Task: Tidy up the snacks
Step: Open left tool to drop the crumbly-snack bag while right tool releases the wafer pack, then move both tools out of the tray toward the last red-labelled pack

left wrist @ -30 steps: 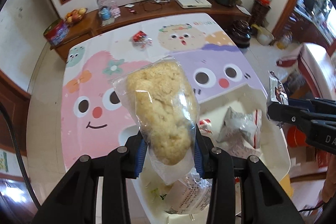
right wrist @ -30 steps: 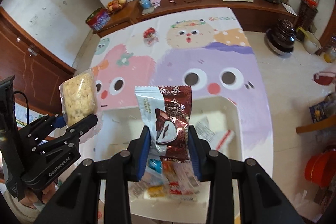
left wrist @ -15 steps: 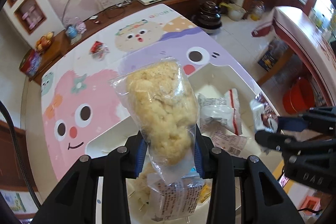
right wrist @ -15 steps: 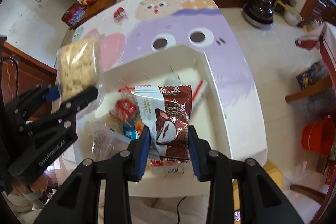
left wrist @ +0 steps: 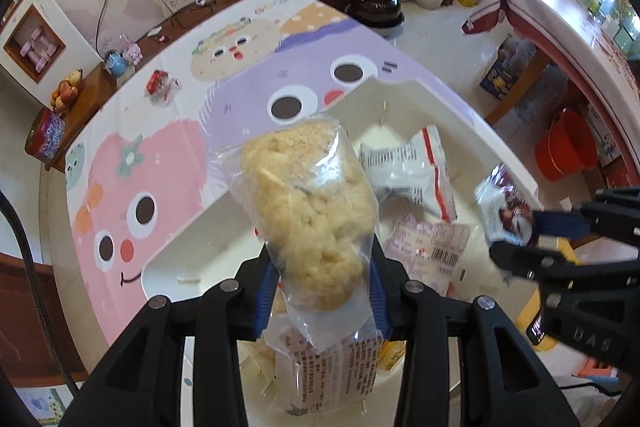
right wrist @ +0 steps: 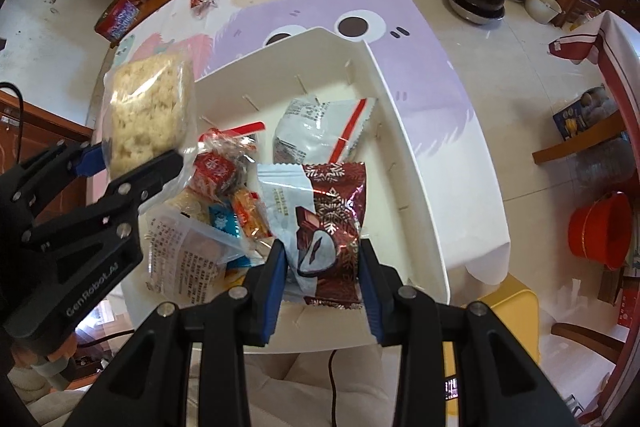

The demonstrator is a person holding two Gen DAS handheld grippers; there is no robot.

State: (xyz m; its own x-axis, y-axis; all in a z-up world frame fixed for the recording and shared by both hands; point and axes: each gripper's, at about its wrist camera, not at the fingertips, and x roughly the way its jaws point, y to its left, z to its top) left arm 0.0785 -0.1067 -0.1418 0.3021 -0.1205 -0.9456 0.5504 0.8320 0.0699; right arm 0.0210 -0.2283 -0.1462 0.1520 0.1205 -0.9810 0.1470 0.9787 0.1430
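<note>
Left gripper (left wrist: 320,301): jaws opening; the rice cake (left wrist: 308,215) in its clear bag sits between the blue pads, which still touch the bag's sides, above the bin (left wrist: 424,95).
Right gripper (right wrist: 322,281): closed on the chocolate pack (right wrist: 324,227), held upright over the bin's near half.
Bin contents: white-and-red pack (right wrist: 316,131), red candies (right wrist: 216,171), printed bag (right wrist: 188,259); all loose, no order visible.
Step (judged): drop both snacks into the bin.
Doing it well: let the rice cake fall onto the bare floor of the bin, clear of the rim; open the right jaws only once the pack is inside the walls.
Risk: clear bag may cling to a pad.
Left out: one red snack (left wrist: 160,89) on the table, far side, well apart from the bin.
Surface: cartoon-face tablecloth (left wrist: 132,195), pink and purple.
Room: wooden sideboard with fruit and tin; red bucket (right wrist: 600,231) on tile floor.
</note>
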